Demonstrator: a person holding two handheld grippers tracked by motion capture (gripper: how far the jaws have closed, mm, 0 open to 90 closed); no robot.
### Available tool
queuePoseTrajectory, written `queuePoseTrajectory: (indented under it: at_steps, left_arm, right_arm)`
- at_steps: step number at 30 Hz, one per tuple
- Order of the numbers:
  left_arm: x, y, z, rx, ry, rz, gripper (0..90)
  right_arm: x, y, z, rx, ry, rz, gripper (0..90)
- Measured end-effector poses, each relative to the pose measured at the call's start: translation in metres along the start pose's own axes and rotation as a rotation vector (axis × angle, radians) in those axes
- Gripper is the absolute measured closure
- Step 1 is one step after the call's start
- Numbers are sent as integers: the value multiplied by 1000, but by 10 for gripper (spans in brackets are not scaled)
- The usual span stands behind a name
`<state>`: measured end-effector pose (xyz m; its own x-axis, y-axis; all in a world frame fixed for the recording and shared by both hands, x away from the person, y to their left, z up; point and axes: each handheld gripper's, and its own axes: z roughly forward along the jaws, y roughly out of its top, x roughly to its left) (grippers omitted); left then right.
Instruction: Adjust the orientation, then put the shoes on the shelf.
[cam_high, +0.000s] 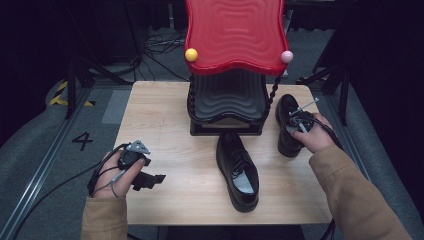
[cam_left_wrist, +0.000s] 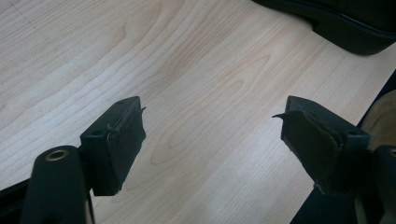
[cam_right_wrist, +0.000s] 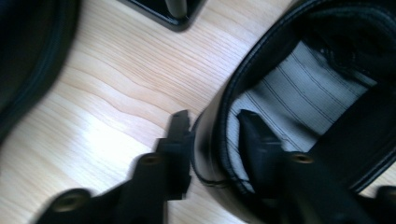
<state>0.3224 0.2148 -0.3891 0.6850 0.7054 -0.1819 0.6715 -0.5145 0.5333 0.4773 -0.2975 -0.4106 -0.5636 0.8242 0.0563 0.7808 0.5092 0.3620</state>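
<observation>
Where shoes (cam_high: 238, 171) sit: light wood table (cam_high: 165, 125), dark rm.

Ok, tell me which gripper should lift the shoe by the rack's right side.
Right. The right gripper already straddles the heel rim of the far shoe, one jaw inside, one outside. The left gripper hangs open over bare table, well away from it.

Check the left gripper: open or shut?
Open. In the left gripper view the left gripper has its two black jaws standing wide apart over bare light wooden table, holding nothing.
</observation>
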Motion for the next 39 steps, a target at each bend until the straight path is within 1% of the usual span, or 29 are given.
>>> queuePoseTrajectory:
  at_steps: [2,3,4,5,6,7,8,10,12,14,16,17,18,20,23,24,26,28,29,33,34,35,36,38,39]
  left_arm:
    - [1,1,0,-5,9,5,219]
    - [0,0,1,-1,1,-3,219]
    - [0,0,1,1,-2,-2,220]
    - [0,0,1,1,-3,-2,219]
    - [0,0,0,-1,-1,-1,219]
    - [0,0,0,-3,4,0,219]
    - [0,0,0,-3,5,-1,219]
    - [-1,1,0,-4,2,-2,218]
    - [-1,1,0,-2,2,0,218]
    - [0,2,1,2,1,5,218]
    - [-1,3,1,2,3,3,218]
    - [-1,3,1,2,3,3,218]
    - [-2,3,1,1,2,9,218]
    - [-2,2,1,4,-2,8,218]
    - [-2,3,1,-1,4,2,219]
    - [-2,3,1,1,4,8,220]
    - [-3,2,1,5,-3,10,218]
    - [-3,2,0,0,7,6,219]
    - [-4,3,-1,-2,4,7,219]
    - [-5,4,0,-1,6,7,218]
    - [-5,4,1,1,3,9,218]
    - [-5,4,1,1,3,9,218]
    - [-5,4,1,4,1,11,218]
    - [-4,4,2,8,-2,12,219]
    - [-4,4,2,8,-3,12,218]
  right_arm:
    - [-2,0,0,0,29,15,763]
    - [-3,0,0,-5,50,13,781]
    - [-3,0,1,-16,64,-2,791]
    - [-2,-1,0,-28,70,-14,793]
    - [0,-1,0,-28,65,-22,792]
    - [3,-2,-2,-35,55,-45,791]
    - [6,-3,-3,-37,54,-59,790]
    - [12,-6,-8,-43,58,-75,788]
    - [17,-10,-13,-47,71,-95,785]
    - [23,-15,-21,-62,94,-109,781]
    - [33,-23,-29,-67,104,-153,781]
    - [33,-23,-29,-67,104,-153,781]
    - [38,-27,-32,-64,102,-171,780]
    - [50,-36,-40,-64,96,-221,777]
    - [66,-49,-53,-61,111,-283,774]
    - [71,-52,-57,-58,117,-300,773]
    - [80,-60,-63,-47,124,-335,772]
    - [90,-67,-69,-35,128,-372,771]
    - [95,-71,-71,-32,132,-390,770]
    - [112,-83,-79,-22,162,-444,769]
    - [114,-84,-79,-23,168,-450,769]
    - [114,-84,-79,-23,168,-450,769]
    - [118,-87,-79,-25,169,-454,768]
    - [127,-92,-78,-11,162,-484,768]
    - [130,-94,-77,-13,166,-490,768]
